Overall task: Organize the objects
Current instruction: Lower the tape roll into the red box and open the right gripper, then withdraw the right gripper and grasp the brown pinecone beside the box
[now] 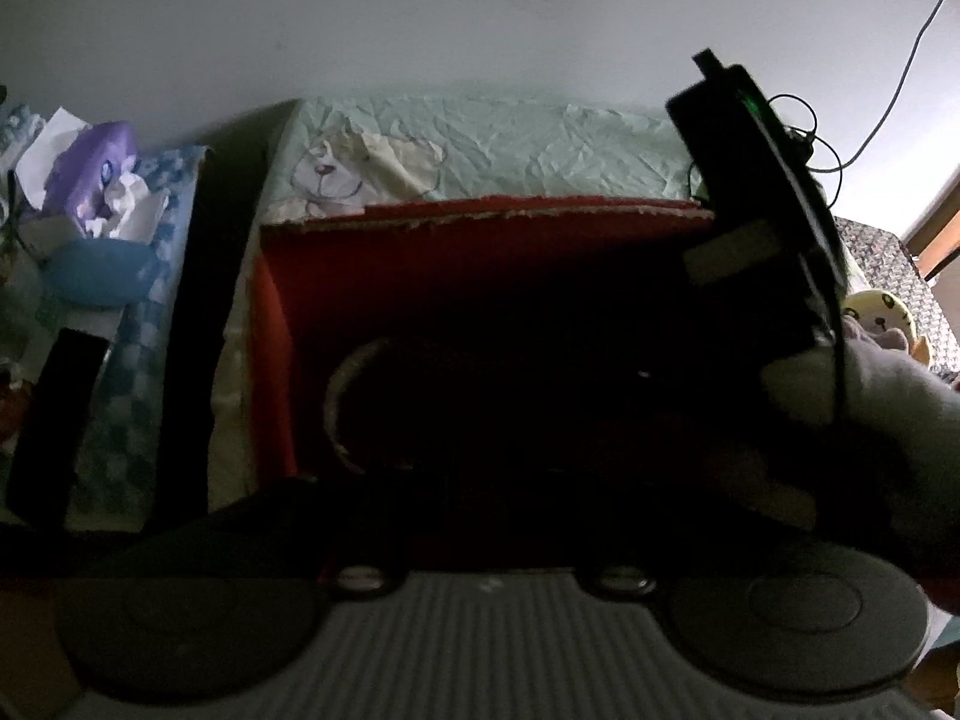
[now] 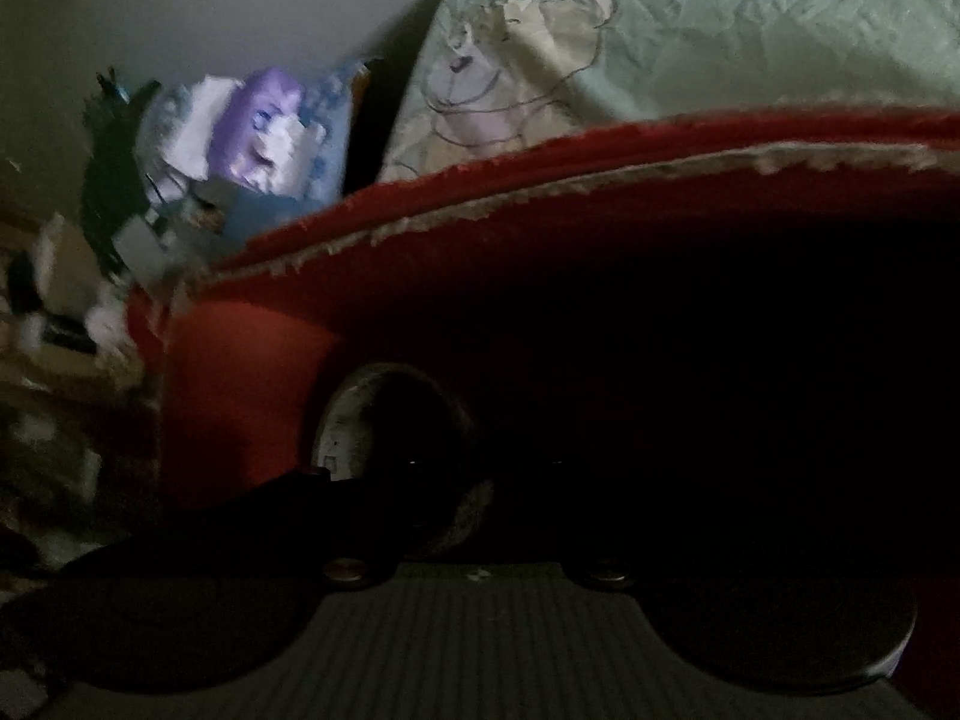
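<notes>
Both views look down into a red box [image 1: 480, 276], interior almost black. A round pale-rimmed object [image 2: 384, 438] sits at lower-left centre of the right wrist frame, just ahead of the right tool; right looks nearer. Long axis unreadable. Neither tool's fingers visible: open or closed, cannot tell.

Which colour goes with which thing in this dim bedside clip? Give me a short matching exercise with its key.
Things:
1. open box
2. sheet with the bear drawing
3. tissue box
4. soft toy at the right edge

Colours:
A. purple
B. yellow
C. red
D. pale green

Pairs: 1-C, 2-D, 3-A, 4-B
</notes>
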Motion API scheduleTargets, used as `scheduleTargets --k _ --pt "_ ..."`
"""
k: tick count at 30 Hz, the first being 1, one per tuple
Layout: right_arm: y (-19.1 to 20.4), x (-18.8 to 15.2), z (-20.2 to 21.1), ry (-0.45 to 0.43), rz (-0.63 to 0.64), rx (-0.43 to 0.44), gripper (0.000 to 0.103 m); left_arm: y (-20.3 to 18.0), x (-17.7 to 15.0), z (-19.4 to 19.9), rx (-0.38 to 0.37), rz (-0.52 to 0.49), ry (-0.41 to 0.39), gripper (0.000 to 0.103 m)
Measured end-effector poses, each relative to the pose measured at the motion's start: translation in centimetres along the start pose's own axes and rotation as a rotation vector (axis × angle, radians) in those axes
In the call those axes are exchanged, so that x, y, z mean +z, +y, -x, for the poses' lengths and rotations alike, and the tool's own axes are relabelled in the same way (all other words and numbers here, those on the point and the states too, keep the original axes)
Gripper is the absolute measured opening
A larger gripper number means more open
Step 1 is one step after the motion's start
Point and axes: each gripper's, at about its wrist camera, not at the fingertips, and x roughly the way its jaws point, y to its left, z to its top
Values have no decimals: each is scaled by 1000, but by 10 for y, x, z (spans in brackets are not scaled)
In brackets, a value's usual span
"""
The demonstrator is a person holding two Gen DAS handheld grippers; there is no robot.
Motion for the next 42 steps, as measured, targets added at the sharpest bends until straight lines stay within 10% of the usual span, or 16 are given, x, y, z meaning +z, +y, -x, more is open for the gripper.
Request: scheduleTargets --k 7,20,42 --pt "-4 4 -1 -6 -25 107 24 4 -3 -13 48 23 31 10" --pt "12 -34 61 -163 139 -26 32 -20 0 -13 206 3 34 14" --pt "2 -141 145 -425 149 17 37 -84 -46 41 289 -80 -39 22"
